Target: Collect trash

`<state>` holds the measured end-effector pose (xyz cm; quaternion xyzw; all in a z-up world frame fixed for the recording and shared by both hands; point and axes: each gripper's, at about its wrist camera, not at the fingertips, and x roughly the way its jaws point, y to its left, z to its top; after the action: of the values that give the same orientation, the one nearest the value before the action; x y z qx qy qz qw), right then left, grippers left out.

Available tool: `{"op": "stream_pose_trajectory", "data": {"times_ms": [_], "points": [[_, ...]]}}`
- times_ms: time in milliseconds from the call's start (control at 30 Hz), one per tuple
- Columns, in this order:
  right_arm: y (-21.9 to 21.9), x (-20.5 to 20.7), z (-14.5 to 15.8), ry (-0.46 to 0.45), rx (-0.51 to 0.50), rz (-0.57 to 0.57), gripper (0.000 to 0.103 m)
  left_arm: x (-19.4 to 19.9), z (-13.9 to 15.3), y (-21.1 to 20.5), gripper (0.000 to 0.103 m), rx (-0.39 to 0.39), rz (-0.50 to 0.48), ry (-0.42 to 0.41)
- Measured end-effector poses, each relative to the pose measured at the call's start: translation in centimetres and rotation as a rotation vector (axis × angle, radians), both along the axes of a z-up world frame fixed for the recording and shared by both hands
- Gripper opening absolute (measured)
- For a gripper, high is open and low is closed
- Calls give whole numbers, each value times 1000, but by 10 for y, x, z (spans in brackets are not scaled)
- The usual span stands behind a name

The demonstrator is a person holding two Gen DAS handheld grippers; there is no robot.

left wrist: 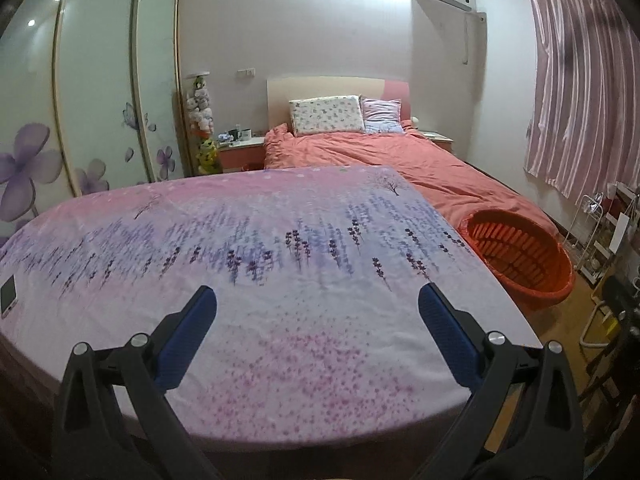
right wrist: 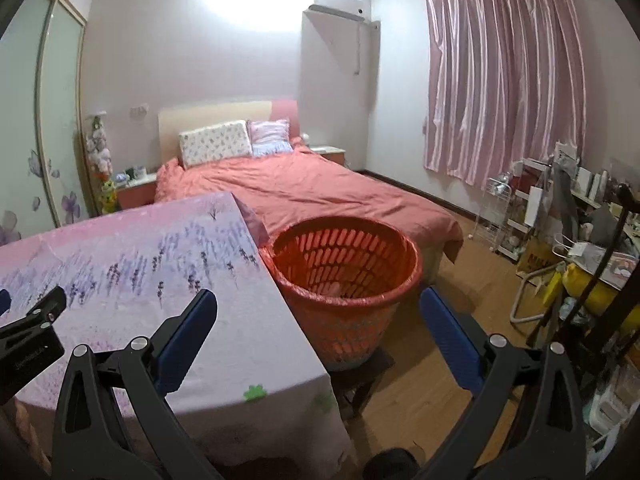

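Note:
An orange slatted basket (right wrist: 344,280) stands on a small dark stool beside the table's right edge; something pale lies at its bottom. The left wrist view shows the same basket (left wrist: 520,252) at the right. My left gripper (left wrist: 316,300) hovers open over the table, covered in a pink and lavender cloth (left wrist: 256,248), with nothing between its blue pads. My right gripper (right wrist: 318,304) is open too, straddling the table's right edge and the basket's near rim, holding nothing. The left gripper's black body (right wrist: 28,336) shows at the left edge of the right wrist view. No loose trash shows on the cloth.
A white phone (left wrist: 9,292) lies at the table's far left edge. Behind the table is a bed with a coral duvet (right wrist: 312,192). A wardrobe with glass doors (left wrist: 92,92) stands left. Cluttered racks and a chair (right wrist: 568,248) fill the right side, with wooden floor (right wrist: 460,272) between.

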<state>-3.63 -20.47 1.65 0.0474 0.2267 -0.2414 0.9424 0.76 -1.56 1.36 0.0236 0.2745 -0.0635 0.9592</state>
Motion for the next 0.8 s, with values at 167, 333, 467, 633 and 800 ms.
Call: {"op": "stream_pose_trajectory", "data": {"times_ms": [167, 333, 467, 633, 800], "points": [[7, 0, -2, 50, -16, -41, 100, -10, 2, 4, 99, -14, 4, -3], [6, -2, 0, 78, 21, -47, 100, -16, 5, 4, 99, -31, -6, 3], [8, -6, -3, 84, 48, -40, 100, -22, 8, 3, 99, -25, 0, -13], [10, -10, 1, 71, 47, -38, 100, -32, 16, 0, 99, -7, 1, -49], [7, -11, 3, 67, 60, -41, 100, -36, 22, -4, 99, 12, 8, -67]]}}
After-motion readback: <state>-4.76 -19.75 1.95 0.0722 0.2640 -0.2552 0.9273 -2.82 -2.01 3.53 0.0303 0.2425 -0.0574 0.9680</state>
